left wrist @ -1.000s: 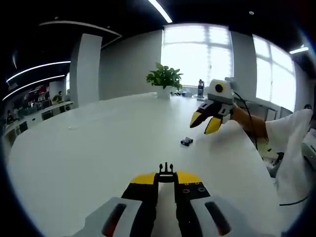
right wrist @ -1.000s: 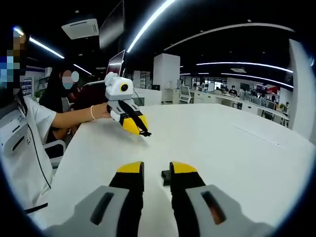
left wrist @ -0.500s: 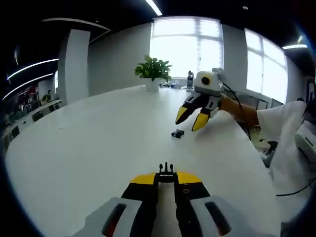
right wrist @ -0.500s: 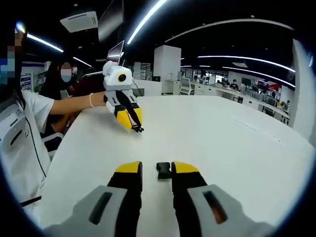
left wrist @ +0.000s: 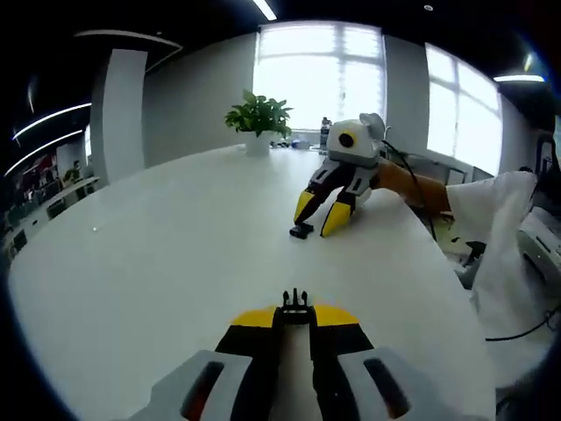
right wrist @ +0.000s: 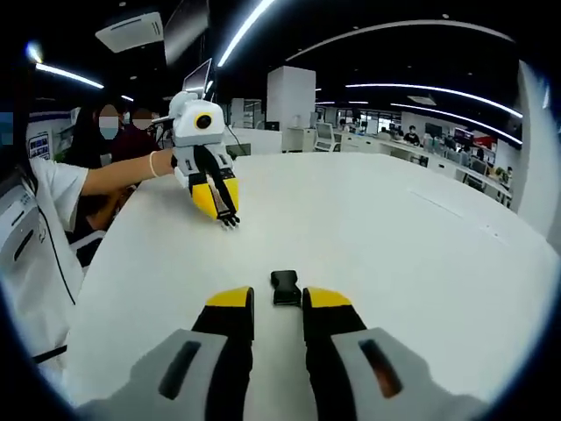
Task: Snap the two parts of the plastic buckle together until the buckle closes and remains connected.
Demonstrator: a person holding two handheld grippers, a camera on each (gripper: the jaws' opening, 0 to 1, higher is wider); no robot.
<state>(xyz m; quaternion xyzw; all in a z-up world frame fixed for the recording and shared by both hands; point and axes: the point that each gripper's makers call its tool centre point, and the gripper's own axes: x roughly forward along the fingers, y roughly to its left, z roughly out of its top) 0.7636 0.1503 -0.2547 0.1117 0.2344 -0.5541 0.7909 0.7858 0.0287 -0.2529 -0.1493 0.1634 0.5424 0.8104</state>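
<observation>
The pronged buckle half point(left wrist: 295, 309) sits at the lower centre of the left gripper view, pinched between the yellow tips of the left gripper point(left wrist: 295, 317), with its black prongs sticking up past them. In the right gripper view the same pronged half point(right wrist: 230, 218) shows at the upper left, hanging from the left gripper point(right wrist: 216, 198) just above the white table point(right wrist: 421, 254).

The socket buckle half point(right wrist: 285, 287) lies flat on the table at the centre of the right gripper view, just ahead of the right gripper point(right wrist: 278, 303), whose jaws stand spread with a gap between them and hold nothing. In the left gripper view this socket half point(left wrist: 301, 231) lies right of centre, beside the yellow tips of the right gripper point(left wrist: 320, 210), which points down at the table.

A potted plant point(left wrist: 258, 120) stands at the table's far edge, top centre of the left gripper view, before bright windows point(left wrist: 320, 66).
</observation>
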